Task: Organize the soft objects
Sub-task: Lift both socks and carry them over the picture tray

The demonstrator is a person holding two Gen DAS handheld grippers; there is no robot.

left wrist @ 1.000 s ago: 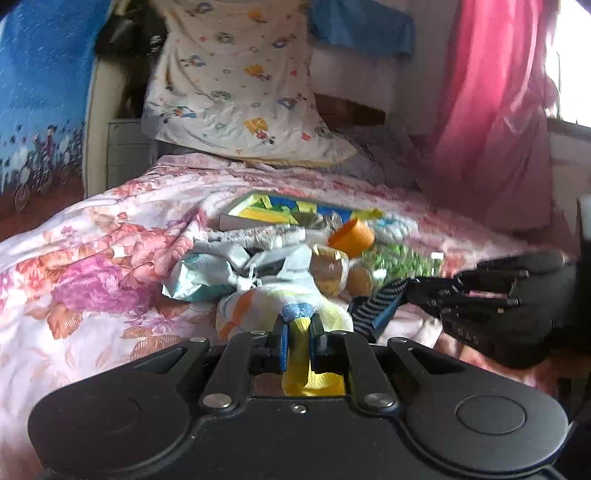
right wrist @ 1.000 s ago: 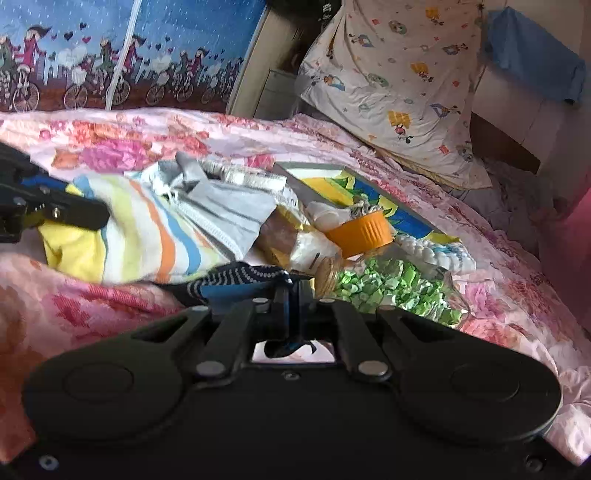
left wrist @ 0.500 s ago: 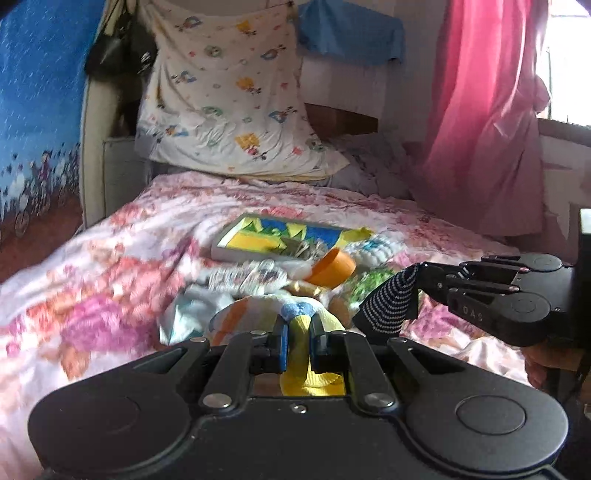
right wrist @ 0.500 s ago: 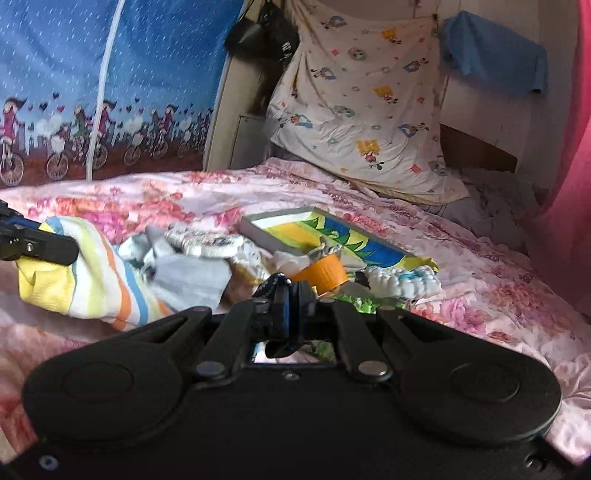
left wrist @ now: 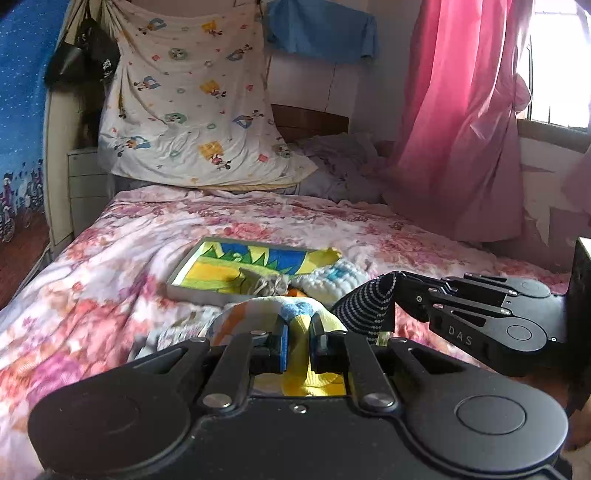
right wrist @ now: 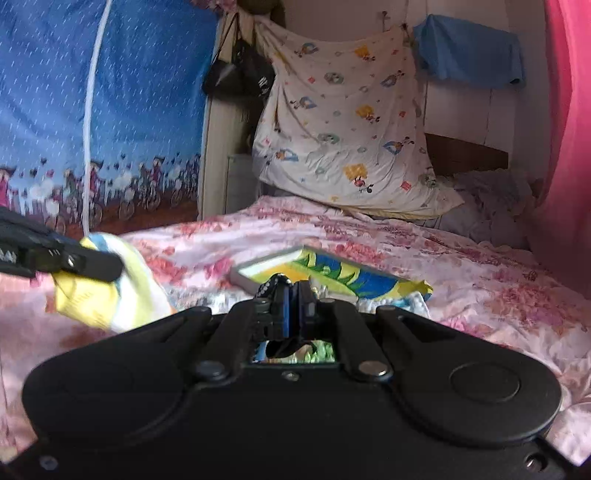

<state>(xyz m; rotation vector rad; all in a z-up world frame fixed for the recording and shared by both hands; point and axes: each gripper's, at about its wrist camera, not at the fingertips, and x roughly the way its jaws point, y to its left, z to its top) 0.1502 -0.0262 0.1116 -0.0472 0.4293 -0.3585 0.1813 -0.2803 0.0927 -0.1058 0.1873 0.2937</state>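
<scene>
Yellow striped sock [left wrist: 301, 334] clamped in left hand-held gripper [left wrist: 298, 338], dark dotted sock [left wrist: 367, 306] pinched in closed right hand-held gripper [right wrist: 292, 295], both above the bed [left wrist: 110, 251]; shallow edge grips risk slippage.

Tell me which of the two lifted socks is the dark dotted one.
The dark dotted sock is in the right tongs; the left tongs hold the pastel striped sock.

I see a yellow sock [left wrist: 301, 325] with orange, blue and white stripes, and a black sock [left wrist: 365, 306] with white dotted rows. Bedspread [left wrist: 110, 258] is pink floral on white. Book [left wrist: 240, 264] is yellow, blue, green. Sheet [left wrist: 192, 110] is cream with cartoon prints. Curtain [left wrist: 458, 129] pink, cloth [left wrist: 321, 31] blue. Both grippers black with blue pads [left wrist: 283, 345].
</scene>
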